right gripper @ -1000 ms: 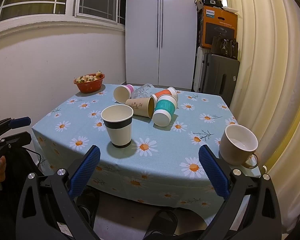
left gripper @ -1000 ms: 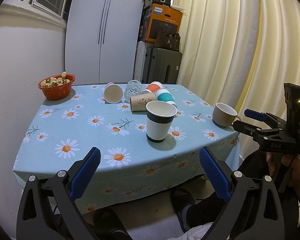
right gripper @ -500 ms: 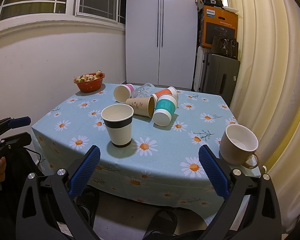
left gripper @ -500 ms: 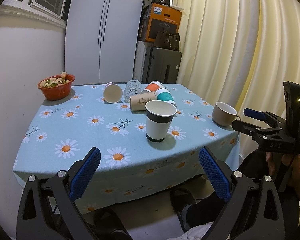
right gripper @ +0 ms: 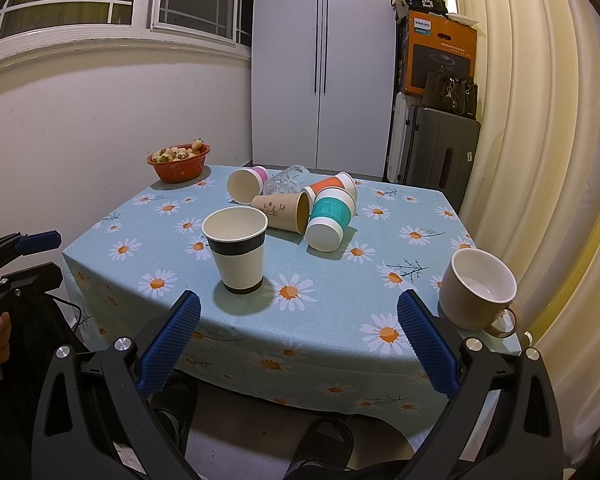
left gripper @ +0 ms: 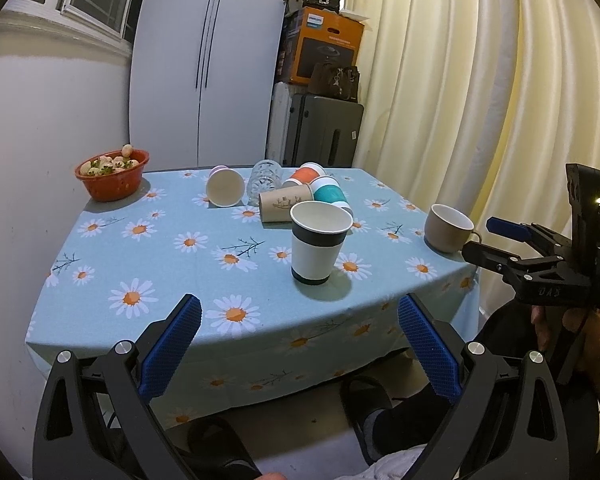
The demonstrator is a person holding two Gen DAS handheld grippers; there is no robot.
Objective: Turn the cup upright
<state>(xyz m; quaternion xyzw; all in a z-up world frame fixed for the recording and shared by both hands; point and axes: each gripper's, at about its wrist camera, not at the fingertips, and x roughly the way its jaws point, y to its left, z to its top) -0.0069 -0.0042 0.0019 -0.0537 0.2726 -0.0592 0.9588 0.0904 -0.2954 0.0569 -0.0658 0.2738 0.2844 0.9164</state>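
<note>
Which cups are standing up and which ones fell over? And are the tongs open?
Black-banded paper cup: upright, empty.
Beige mug: upright near the table corner.
Teal-sleeved cup: on its side.
Brown paper cup: on its side.
Orange-sleeved cup: on its side.
Pink-bottomed cup: on its side.
Clear glass: on its side.
Red bowl: upright, full.
Left tongs: open, holding nothing.
Right tongs: open, holding nothing.

Five paper cups: one upright (right gripper: 238,249), four lying, pink (right gripper: 245,185), brown (right gripper: 283,211), orange (right gripper: 332,186), teal (right gripper: 329,218); one glass (right gripper: 286,179), lying; one mug (right gripper: 476,289) at table's (right gripper: 332,344) right edge; one bowl (right gripper: 179,168) at far left corner.
</note>
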